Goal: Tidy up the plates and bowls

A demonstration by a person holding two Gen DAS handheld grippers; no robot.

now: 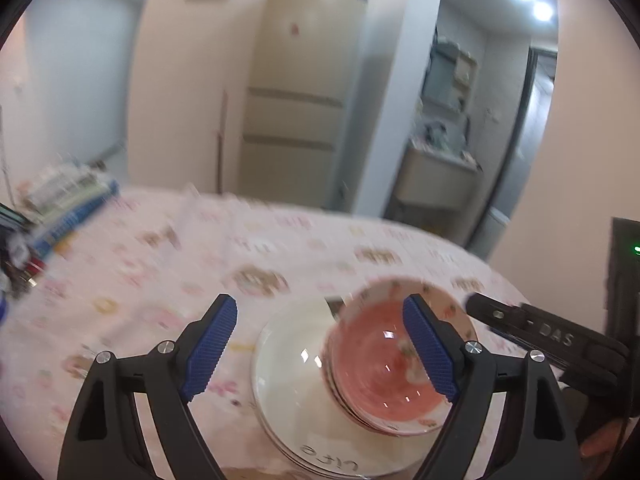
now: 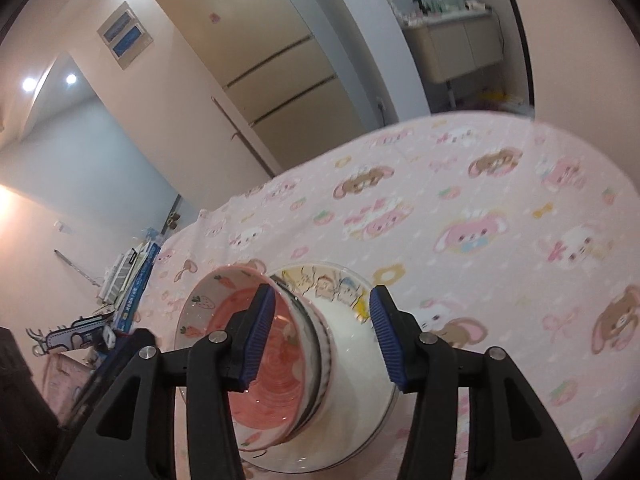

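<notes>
A pink bowl point(image 1: 376, 360) point(image 2: 280, 392) painted with strawberries and carrots tops a small stack of nested bowls. The stack sits tilted on a white plate point(image 1: 288, 360) point(image 2: 352, 348) with a cartoon picture and writing. My left gripper point(image 1: 320, 304) hangs open above the plate, its jaws wide, with one blue pad in front of the bowl. My right gripper point(image 2: 322, 290) is open over the stack. Its left pad is over the bowl's inside and its right pad over the plate, with a gap on both sides. One of its black fingers point(image 1: 520, 320) shows beside the bowl's rim.
The table wears a pink cartoon cloth point(image 2: 480, 220) point(image 1: 160, 264). Stacked books point(image 1: 68, 200) point(image 2: 132, 284) lie at its left edge. A black box with a green light point(image 1: 624, 264) stands at the right. A beige fridge point(image 1: 304, 80) is behind the table.
</notes>
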